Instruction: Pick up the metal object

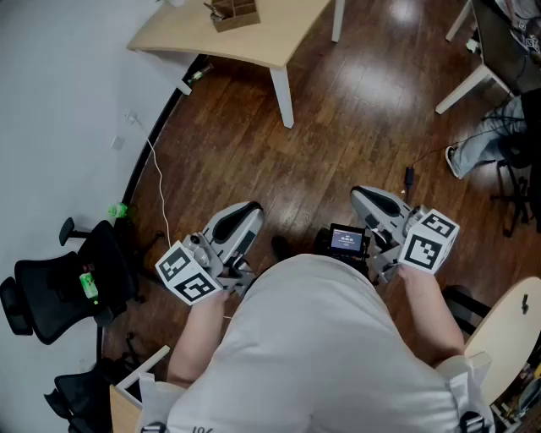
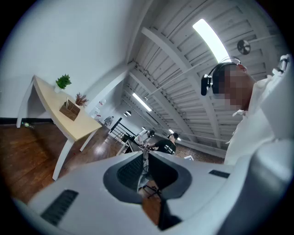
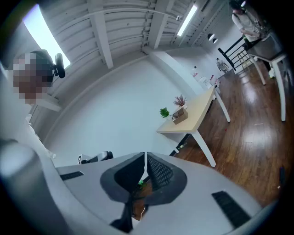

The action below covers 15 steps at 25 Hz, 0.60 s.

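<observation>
I hold my left claw (image 1: 248, 213) and my right claw (image 1: 365, 197) close against my body, both tips pointing out over the dark wooden floor (image 1: 338, 127). Each claw is clenched: its two jaws meet in a thin line with nothing between them. A small lit screen (image 1: 347, 240) sits just left of the right claw.

I cannot tell where the metal object is; no view shows it clearly.

Far from me stands a pale wooden table (image 1: 279, 38) on white legs, touching a white wall (image 1: 59, 101) that runs down the left. On the tabletop are a wooden box (image 1: 234, 14) and, beside it, a small green plant (image 3: 164, 111). A white cable (image 1: 157, 182) trails over the floor along the wall's foot. A black office chair (image 1: 59, 287) stands near left, by the wall. At the near right is the edge of a round pale tabletop (image 1: 507, 326). Far right, white table legs (image 1: 473, 80) stand on the boards. Overhead are white beams with strip lights (image 2: 209, 34).
</observation>
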{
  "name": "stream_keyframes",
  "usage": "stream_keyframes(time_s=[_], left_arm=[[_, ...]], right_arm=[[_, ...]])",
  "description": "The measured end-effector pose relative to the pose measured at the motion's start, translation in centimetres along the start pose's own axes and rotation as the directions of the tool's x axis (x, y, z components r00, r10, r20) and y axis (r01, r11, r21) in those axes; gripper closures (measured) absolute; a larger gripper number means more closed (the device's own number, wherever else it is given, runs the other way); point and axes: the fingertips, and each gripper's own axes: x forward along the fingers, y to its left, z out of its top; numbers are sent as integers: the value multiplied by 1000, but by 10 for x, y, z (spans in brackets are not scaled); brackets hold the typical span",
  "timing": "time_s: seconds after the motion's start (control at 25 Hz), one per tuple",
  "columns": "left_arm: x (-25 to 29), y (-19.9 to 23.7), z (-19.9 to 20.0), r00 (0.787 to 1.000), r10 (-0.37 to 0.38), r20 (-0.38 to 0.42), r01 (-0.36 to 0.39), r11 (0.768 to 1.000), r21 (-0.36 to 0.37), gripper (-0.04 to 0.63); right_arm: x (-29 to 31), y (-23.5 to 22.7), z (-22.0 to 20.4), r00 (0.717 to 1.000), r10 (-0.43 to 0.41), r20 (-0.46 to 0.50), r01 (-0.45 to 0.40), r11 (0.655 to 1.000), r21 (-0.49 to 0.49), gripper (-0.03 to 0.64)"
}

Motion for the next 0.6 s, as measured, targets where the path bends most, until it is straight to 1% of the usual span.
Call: stream_keyframes(time_s=[0.24,0.4,0.6], left_arm=[[2,-1,3,1000,-4,16,4,1000,31,565],[5,-6,-4,1000,7,17,-7,1000,21,565],[-2,-3,-4,1000,9,18,-9,1000,10,565]], right_arm=[[-3,-10,20,999,-6,45,7,999,-38,614],[-11,-15,23,999,-10,48,12,999,-38,614],[0,-10,18,999,-8,35,9,999,-37,614]])
